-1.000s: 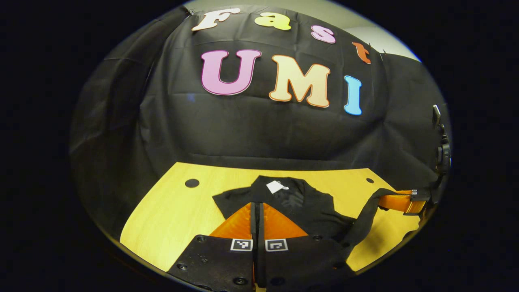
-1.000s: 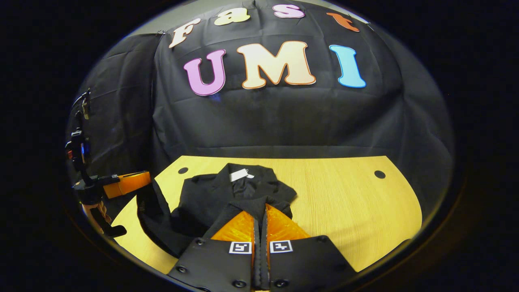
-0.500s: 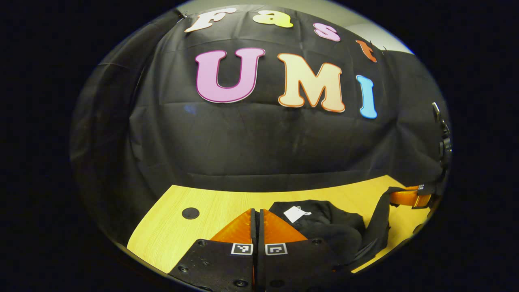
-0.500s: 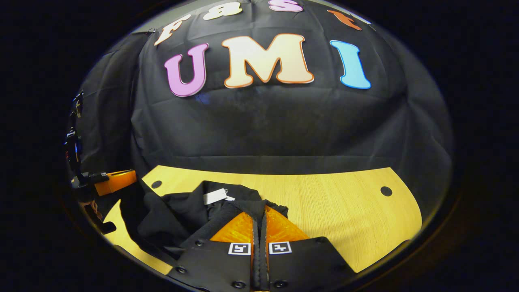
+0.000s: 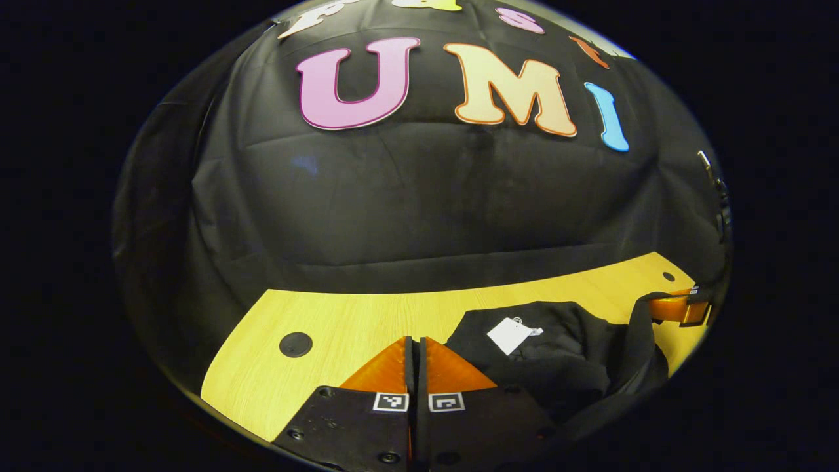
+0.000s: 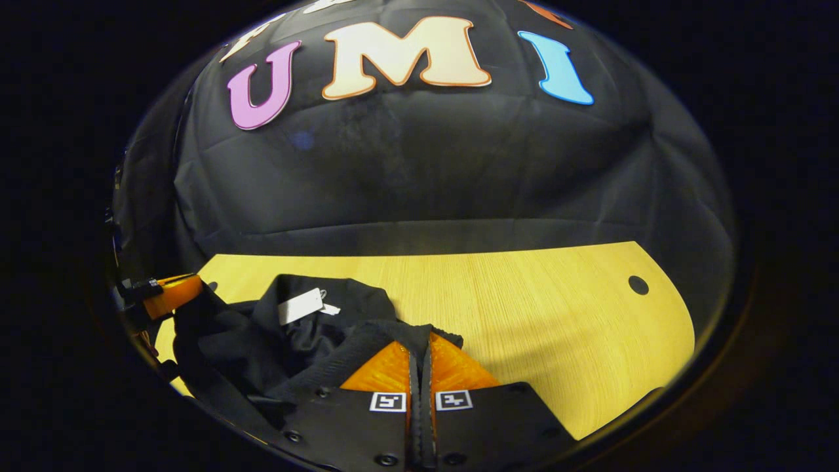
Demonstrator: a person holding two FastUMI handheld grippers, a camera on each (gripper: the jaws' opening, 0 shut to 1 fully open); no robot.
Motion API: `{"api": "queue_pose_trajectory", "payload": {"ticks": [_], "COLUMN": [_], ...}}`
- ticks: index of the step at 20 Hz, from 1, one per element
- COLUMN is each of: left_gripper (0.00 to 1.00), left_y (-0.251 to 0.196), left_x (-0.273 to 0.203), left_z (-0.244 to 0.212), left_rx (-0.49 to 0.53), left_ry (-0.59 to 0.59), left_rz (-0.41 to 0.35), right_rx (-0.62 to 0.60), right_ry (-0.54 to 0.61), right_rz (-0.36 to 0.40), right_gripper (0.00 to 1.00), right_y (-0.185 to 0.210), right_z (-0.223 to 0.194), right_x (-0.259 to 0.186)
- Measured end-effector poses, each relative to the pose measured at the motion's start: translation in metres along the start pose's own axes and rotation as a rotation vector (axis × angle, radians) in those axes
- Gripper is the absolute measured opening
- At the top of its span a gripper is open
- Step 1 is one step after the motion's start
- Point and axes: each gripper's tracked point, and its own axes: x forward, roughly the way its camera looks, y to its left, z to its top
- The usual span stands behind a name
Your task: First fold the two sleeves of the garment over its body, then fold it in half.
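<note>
A black garment [image 5: 564, 354] lies bunched on the yellow table [image 5: 341, 328], its white neck tag [image 5: 510, 335] facing up. My left gripper [image 5: 414, 346] is shut, and the garment sits just right of its fingers. In the right gripper view that same gripper [image 6: 172, 295] holds a raised edge of the black garment [image 6: 249, 341], which drapes down from it. My right gripper [image 6: 420, 344] is shut on the ribbed edge of the cloth, near the tag [image 6: 300, 305]. In the left gripper view the right gripper [image 5: 678, 308] has cloth hanging from it.
The table [image 6: 557, 314] has bare wood to the right of the garment and a dark round hole [image 6: 638, 284] near its far right corner. More holes [image 5: 295, 344] show in the left gripper view. The black cloth wall stands right behind the table.
Both grippers have carried the held cloth forward toward the collar and the wall. The garment has bunched up, sliding right in the left gripper view and left in the right gripper view.
</note>
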Motion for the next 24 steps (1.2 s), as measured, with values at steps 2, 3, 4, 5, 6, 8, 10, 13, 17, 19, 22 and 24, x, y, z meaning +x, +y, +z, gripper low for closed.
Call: {"api": "queue_pose_trajectory", "payload": {"ticks": [2, 3, 4, 5, 6, 8, 10, 13, 17, 19, 22, 24], "left_gripper": [0.0, 0.0, 0.02, 0.05, 0.04, 0.27, 0.7, 0.9, 0.92, 0.93, 0.92, 0.92], "left_y": [-0.001, -0.002, -0.001, 0.001, 0.001, 0.0, 0.001, 0.002, 0.004, 0.002, -0.007, -0.012], "left_x": [0.006, 0.009, 0.008, 0.007, 0.004, -0.006, -0.016, -0.039, -0.084, -0.117, -0.178, -0.223], "left_z": [-0.006, -0.008, -0.003, 0.005, 0.013, 0.032, 0.05, 0.074, 0.105, 0.118, 0.129, 0.13], "left_rx": [0.015, 0.019, 0.02, 0.018, 0.015, 0.014, 0.009, -0.038, -0.11, -0.119, -0.12, -0.126], "left_ry": [0.015, 0.015, 0.004, -0.015, -0.039, -0.079, -0.121, -0.183, -0.258, -0.297, -0.36, -0.39], "left_rz": [0.001, -0.001, 0.004, 0.006, 0.006, -0.006, -0.005, 0.01, 0.026, 0.028, 0.033, 0.045], "right_rx": [0.0, 0.004, 0.013, 0.022, 0.032, 0.044, 0.04, 0.025, 0.01, 0.01, 0.021, 0.022], "right_ry": [0.012, 0.012, 0.013, 0.012, 0.009, -0.007, -0.044, -0.096, -0.178, -0.243, -0.362, -0.458], "right_rz": [-0.003, -0.009, -0.007, -0.006, -0.003, 0.006, 0.011, 0.022, 0.052, 0.072, 0.092, 0.101], "right_gripper": [0.02, 0.01, 0.17, 0.22, 0.24, 0.34, 0.57, 0.75, 0.99, 0.99, 0.98, 0.98], "right_y": [0.0, -0.002, -0.004, -0.005, -0.005, -0.006, -0.007, -0.007, 0.001, 0.007, 0.01, 0.008], "right_z": [-0.003, -0.003, -0.002, 0.0, 0.003, 0.011, 0.025, 0.041, 0.061, 0.067, 0.071, 0.066], "right_x": [0.0, 0.003, 0.002, -0.001, -0.006, -0.017, -0.031, -0.059, -0.111, -0.152, -0.225, -0.273]}}
